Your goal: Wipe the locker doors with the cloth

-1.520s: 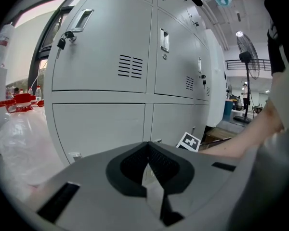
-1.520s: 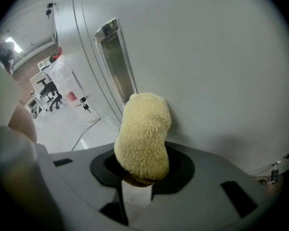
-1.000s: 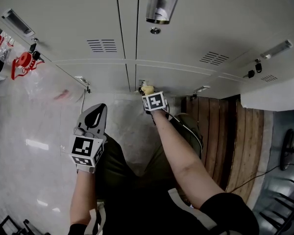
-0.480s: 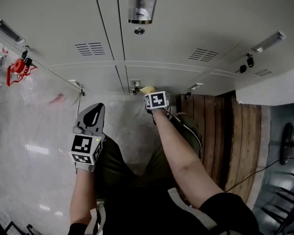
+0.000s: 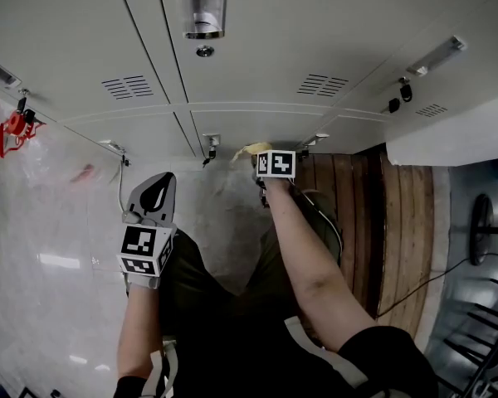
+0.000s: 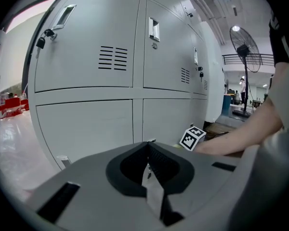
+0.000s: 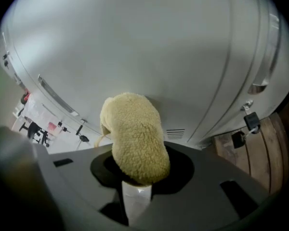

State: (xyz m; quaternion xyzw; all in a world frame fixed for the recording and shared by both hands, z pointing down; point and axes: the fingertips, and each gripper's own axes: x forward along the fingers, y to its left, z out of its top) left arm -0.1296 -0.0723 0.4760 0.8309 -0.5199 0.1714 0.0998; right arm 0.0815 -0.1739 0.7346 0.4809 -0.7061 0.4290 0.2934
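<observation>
I'm clamping the fluffy yellow cloth point(image 7: 135, 136) in my right gripper point(image 7: 136, 179), holding it right up at the lower locker door point(image 7: 149, 47). It's looking soft, light and squashy, so I'm pinching its bunched end. My left gripper point(image 6: 151, 177) is hanging closed, empty

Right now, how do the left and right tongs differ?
Left tongs are shut on nothing; right tongs are shut on the yellow cloth. Left tongs hang back from the locker doors; right tongs reach low, with the cloth up at a lower one. Shared: both are shut.
</observation>
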